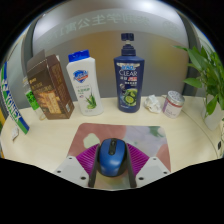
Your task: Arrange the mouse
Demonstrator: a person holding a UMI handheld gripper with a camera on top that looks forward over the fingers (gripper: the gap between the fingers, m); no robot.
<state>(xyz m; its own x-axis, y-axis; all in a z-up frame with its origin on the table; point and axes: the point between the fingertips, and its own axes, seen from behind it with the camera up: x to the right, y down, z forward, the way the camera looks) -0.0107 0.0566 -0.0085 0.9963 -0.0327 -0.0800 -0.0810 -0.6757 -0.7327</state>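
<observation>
Both fingers [75,152] of the gripper [111,160] press on the blue mouse [111,156], low over the table [60,135]. Beyond stand a brown box [50,86], white bottle [83,82], dark shampoo bottle [127,75] & small jar [174,103]; plant [207,70] at right. Nothing blocks btw.

Blue mouse [111,157]; dk-blue bottle [127,73]; white bottle [85,82]; brown box [50,88]

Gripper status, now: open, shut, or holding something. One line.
Gripper: closed on the blue mouse, one pink pad pressing each of its sides.
</observation>
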